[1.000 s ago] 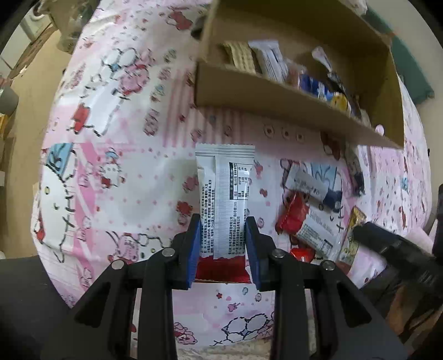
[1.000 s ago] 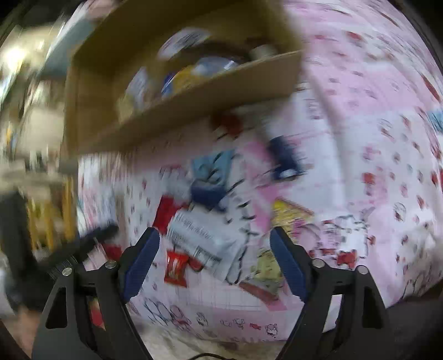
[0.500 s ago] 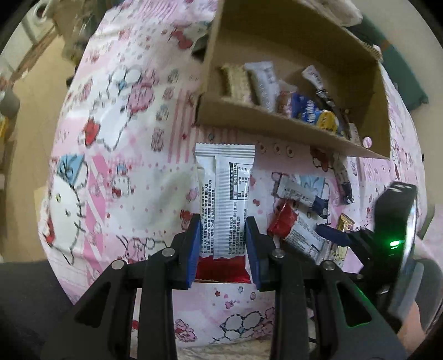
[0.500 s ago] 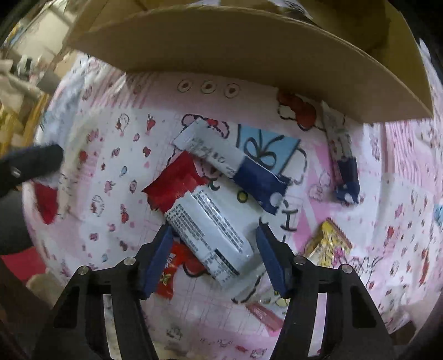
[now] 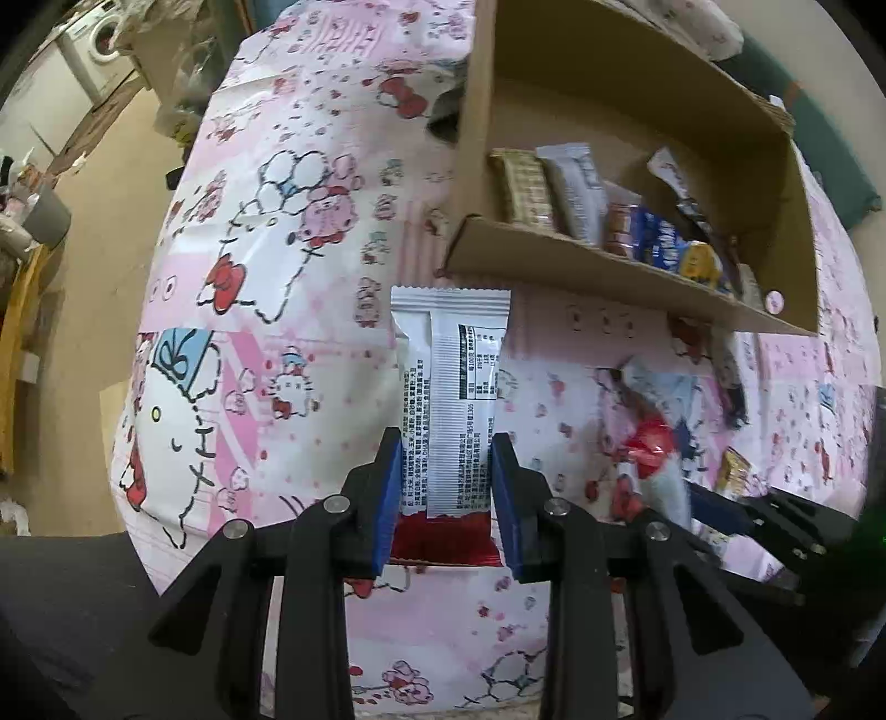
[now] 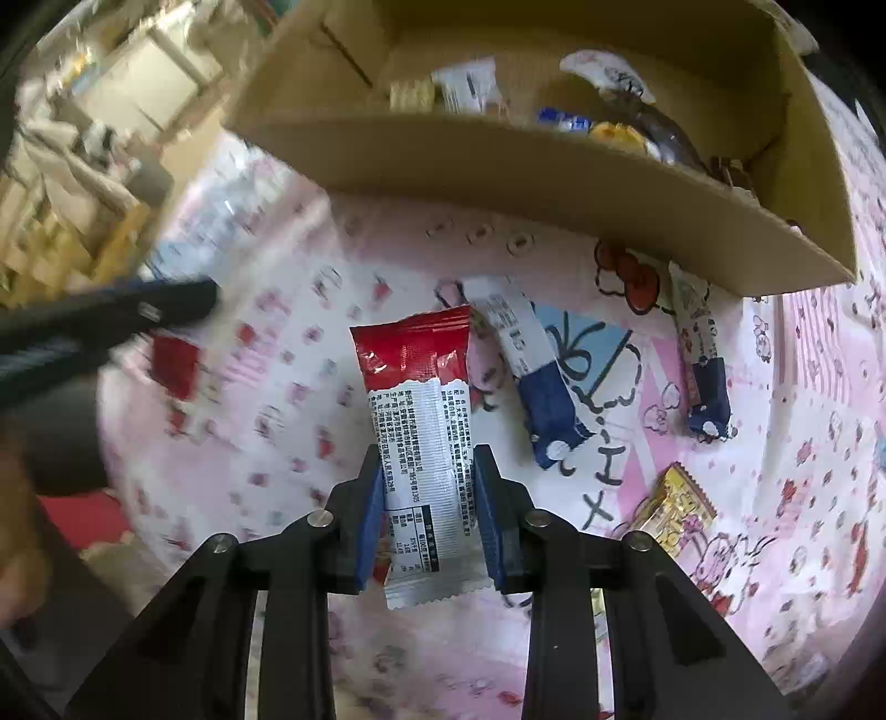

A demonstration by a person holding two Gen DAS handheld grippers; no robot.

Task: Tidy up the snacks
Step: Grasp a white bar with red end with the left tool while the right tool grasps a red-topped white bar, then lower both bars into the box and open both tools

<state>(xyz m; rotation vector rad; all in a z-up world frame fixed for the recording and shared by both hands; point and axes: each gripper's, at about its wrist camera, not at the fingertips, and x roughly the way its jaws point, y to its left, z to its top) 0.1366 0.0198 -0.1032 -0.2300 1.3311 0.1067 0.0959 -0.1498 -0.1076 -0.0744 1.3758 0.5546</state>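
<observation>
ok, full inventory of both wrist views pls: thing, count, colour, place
cardboard box: 1, brown, open, far side of the cloth, several mixed snacks inside
tablecloth: 1, pink and white cartoon print, under everything
red-and-white packets: 2, one in the left gripper, one in the right gripper
navy-and-white bars: 2, wider one and slimmer one, on the cloth in front of the box
yellow packet: 1, on the cloth, near right
washing machine: 1, white, far background
left gripper: black with blue pads, shut
right gripper: same, shut
</observation>
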